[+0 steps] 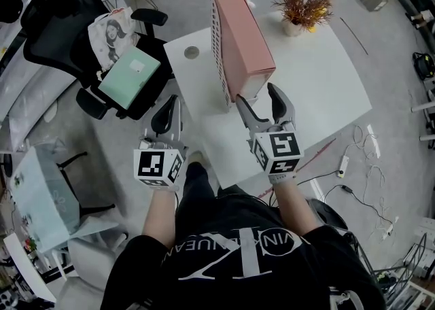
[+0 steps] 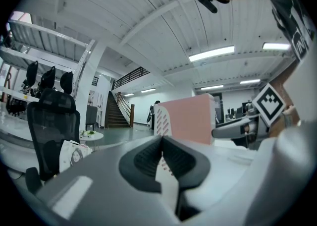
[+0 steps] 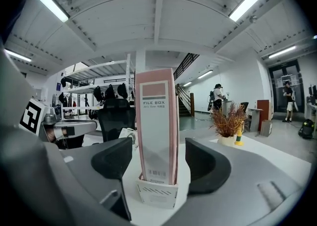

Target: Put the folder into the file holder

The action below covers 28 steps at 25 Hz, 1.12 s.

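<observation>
A pink file box folder (image 1: 241, 37) stands upright in a white file holder (image 1: 219, 43) on the white table (image 1: 319, 77). My right gripper (image 1: 256, 96) is open just in front of the holder's near end, touching nothing. In the right gripper view the folder (image 3: 156, 121) rises out of the holder (image 3: 157, 193) between the spread jaws of that gripper (image 3: 158, 158), a little beyond them. My left gripper (image 1: 171, 108) is shut and empty, at the table's left front edge. In the left gripper view, that gripper (image 2: 162, 143) has its jaws pressed together, with the folder (image 2: 190, 118) ahead to the right.
A potted dried plant (image 1: 302, 6) stands at the table's far side. Left of the table is a black office chair (image 1: 75, 23) carrying a green folder (image 1: 129, 74) and a printed bag (image 1: 112, 30). Cables (image 1: 360, 166) lie on the floor at right.
</observation>
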Each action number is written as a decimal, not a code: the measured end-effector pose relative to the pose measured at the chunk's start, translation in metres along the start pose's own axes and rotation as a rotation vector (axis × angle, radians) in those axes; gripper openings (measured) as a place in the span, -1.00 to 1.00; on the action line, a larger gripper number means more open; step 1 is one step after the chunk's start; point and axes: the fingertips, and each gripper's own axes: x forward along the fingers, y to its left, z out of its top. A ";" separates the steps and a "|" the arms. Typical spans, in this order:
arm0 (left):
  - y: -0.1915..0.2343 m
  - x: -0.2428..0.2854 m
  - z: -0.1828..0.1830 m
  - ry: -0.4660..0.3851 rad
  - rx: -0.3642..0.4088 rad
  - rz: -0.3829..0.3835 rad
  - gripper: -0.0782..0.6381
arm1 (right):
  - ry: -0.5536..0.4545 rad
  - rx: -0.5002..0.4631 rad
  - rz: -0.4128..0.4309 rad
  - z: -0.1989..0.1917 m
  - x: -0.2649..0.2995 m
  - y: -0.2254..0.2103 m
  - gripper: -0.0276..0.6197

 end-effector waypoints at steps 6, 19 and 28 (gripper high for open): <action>-0.014 -0.006 0.005 -0.016 0.005 0.002 -0.78 | -0.021 -0.017 0.000 0.003 -0.018 -0.005 -0.14; -0.025 -0.018 0.019 -0.043 0.011 0.039 -0.78 | -0.069 -0.030 0.001 0.017 -0.042 -0.025 -0.82; -0.015 -0.024 0.036 -0.070 0.009 0.095 -0.78 | -0.102 -0.016 -0.001 0.029 -0.050 -0.040 -0.88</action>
